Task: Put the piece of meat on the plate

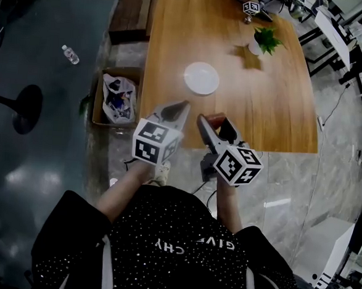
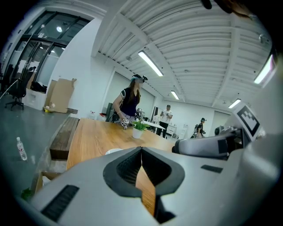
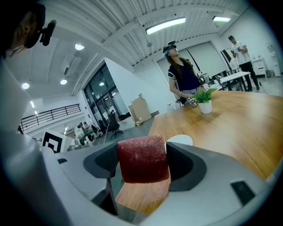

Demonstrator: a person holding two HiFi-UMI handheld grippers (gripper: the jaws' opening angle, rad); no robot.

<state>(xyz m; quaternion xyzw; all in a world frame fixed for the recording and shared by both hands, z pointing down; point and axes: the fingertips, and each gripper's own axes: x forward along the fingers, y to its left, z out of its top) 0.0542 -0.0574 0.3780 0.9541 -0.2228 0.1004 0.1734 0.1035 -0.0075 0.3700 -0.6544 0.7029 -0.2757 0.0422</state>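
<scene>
A dark red block of meat [image 3: 143, 160] sits clamped between the jaws of my right gripper [image 3: 143, 163], which is shut on it; in the head view the meat [image 1: 215, 119] shows at the tip of the right gripper [image 1: 212, 125], held in the air before the table's near edge. The white plate [image 1: 201, 78] lies empty on the wooden table [image 1: 264, 109], beyond both grippers; it also peeks out behind the meat as a white plate [image 3: 179, 140]. My left gripper [image 1: 174, 111] is beside the right one, shut with nothing held; its jaws meet in the left gripper view [image 2: 141, 165].
A small potted plant [image 1: 264, 40] stands at the table's far side, with another person's marker cube [image 1: 251, 8] behind it. A cardboard box with a bag [image 1: 117, 98] sits on the floor left of the table, a bench [image 1: 133, 11] farther back, and a water bottle [image 1: 70, 54] on the floor.
</scene>
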